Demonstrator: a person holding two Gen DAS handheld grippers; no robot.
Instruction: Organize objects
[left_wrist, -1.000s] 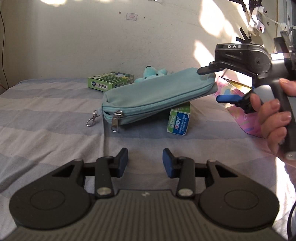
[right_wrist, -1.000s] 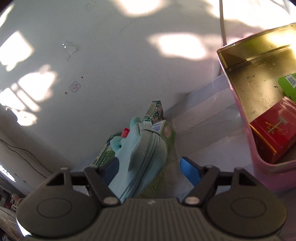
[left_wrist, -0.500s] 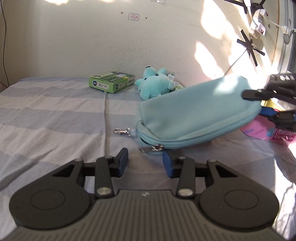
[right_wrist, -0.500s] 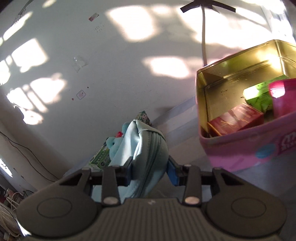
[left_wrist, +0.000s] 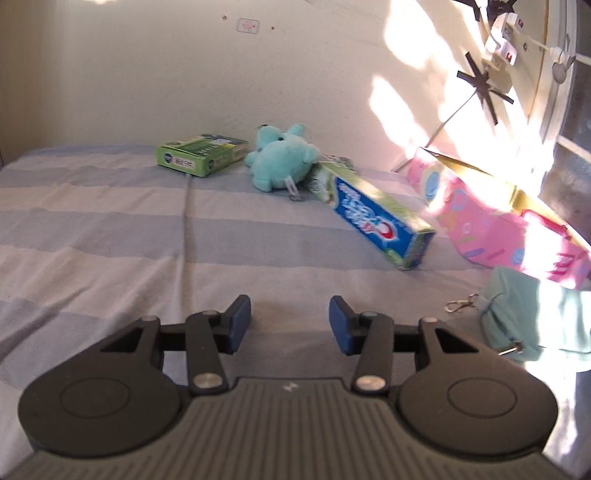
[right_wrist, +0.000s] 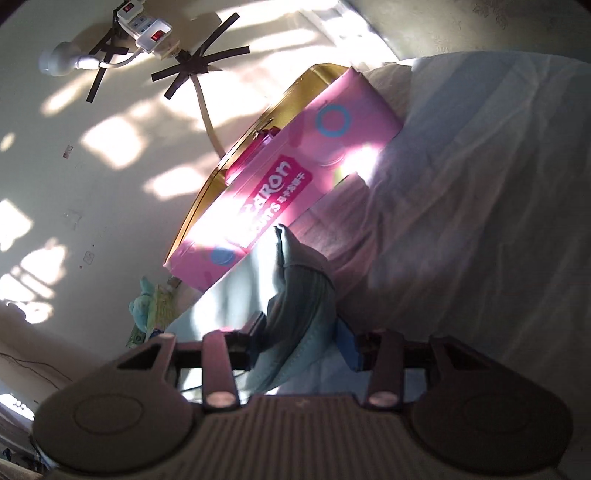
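**Pouch carried beside the pink tin**

The right gripper (right_wrist: 301, 341) has the teal zip pouch (right_wrist: 299, 295) between its fingers; its jaws have just been opening a little, and whether the pads press on the fabric I cannot tell. The pouch lies near the pink biscuit tin (right_wrist: 295, 177). The left gripper (left_wrist: 290, 319) is spread and empty above the striped sheet (left_wrist: 92, 221). Farther off lie a toothpaste box (left_wrist: 373, 218), a teal plush toy (left_wrist: 284, 158) and a green box (left_wrist: 199, 153).

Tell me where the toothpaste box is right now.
In the left wrist view the toothpaste box lies on the striped bedsheet, right of centre, between the teal plush toy and the pink tin.
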